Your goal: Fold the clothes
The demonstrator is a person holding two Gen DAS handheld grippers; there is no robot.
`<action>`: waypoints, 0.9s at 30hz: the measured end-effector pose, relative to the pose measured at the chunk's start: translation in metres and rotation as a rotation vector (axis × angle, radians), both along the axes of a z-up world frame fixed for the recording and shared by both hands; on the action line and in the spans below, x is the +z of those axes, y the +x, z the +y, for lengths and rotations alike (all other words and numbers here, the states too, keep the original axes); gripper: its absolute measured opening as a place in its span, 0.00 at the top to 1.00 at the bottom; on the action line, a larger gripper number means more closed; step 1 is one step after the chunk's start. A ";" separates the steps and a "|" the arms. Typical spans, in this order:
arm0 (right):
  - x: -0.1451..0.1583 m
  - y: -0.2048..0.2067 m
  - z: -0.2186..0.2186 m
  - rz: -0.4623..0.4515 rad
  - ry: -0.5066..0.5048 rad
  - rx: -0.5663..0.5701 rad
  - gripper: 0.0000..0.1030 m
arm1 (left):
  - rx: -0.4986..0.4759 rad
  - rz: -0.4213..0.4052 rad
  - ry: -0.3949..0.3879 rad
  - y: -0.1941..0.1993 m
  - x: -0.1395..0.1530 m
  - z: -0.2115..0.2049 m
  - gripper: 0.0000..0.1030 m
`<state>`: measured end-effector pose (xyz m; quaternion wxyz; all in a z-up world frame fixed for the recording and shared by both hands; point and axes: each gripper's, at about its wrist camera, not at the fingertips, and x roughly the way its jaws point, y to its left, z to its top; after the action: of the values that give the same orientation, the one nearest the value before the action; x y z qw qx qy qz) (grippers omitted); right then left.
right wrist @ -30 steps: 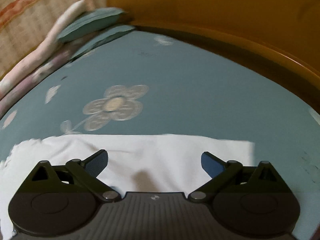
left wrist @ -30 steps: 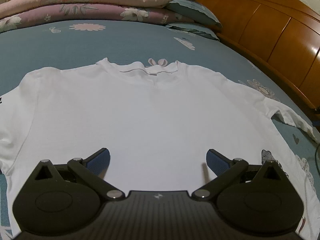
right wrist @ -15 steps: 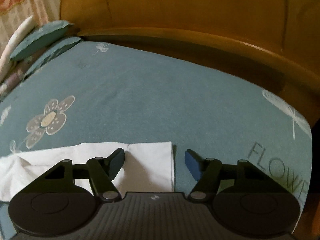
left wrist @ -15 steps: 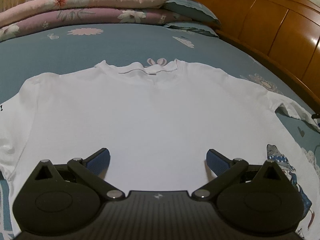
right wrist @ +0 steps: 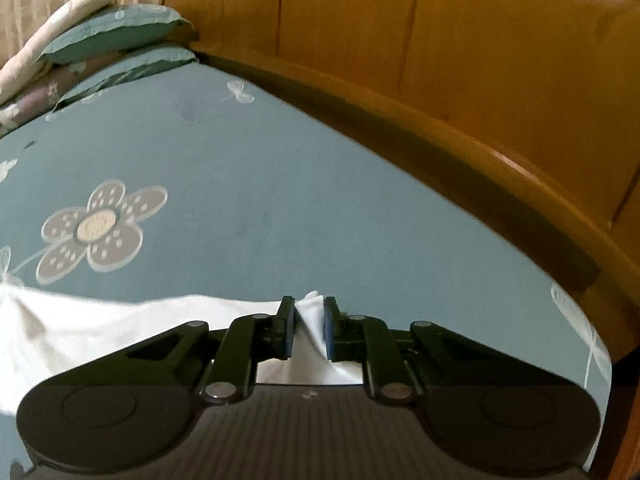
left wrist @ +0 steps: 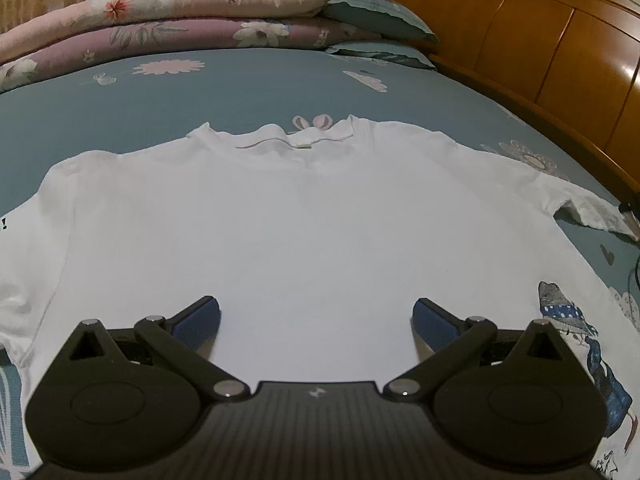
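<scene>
A white long-sleeved shirt lies flat on the blue flowered bed sheet, collar at the far side. My left gripper hovers open over the shirt's lower body with nothing between its blue pads. The shirt's right sleeve stretches toward the wooden bed frame. In the right wrist view my right gripper is at the end of that sleeve. Its jaws are closing, and a bunched fold of the white cuff is pinched between the pads.
Folded flowered quilts and teal pillows are stacked at the far end of the bed. A tall wooden bed board runs close along the right side. Bare blue sheet lies beyond the sleeve.
My right gripper has moved along the sleeve to its end, and its jaws have gone from wide open to nipping the cuff. The left gripper has stayed open over the shirt.
</scene>
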<state>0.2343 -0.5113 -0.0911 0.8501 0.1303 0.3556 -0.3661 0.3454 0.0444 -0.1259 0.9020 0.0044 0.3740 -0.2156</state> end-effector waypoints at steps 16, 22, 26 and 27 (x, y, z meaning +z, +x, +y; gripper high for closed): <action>0.020 0.036 0.003 -0.018 -0.056 -0.065 0.67 | -0.003 0.000 0.002 0.001 0.000 0.001 0.01; 0.029 0.082 0.061 0.007 -0.021 0.271 0.67 | -0.004 -0.001 0.008 0.000 0.000 0.000 0.01; 0.010 0.118 0.077 0.105 -0.016 0.425 0.66 | -0.008 0.001 -0.004 0.000 0.000 0.003 0.01; 0.004 0.125 0.078 0.128 -0.011 0.458 0.62 | -0.009 0.000 -0.005 0.000 0.000 0.003 0.01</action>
<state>0.3595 -0.4332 -0.0867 0.8874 0.0180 0.4269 -0.1732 0.3456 0.0473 -0.1260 0.9010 0.0037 0.3734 -0.2206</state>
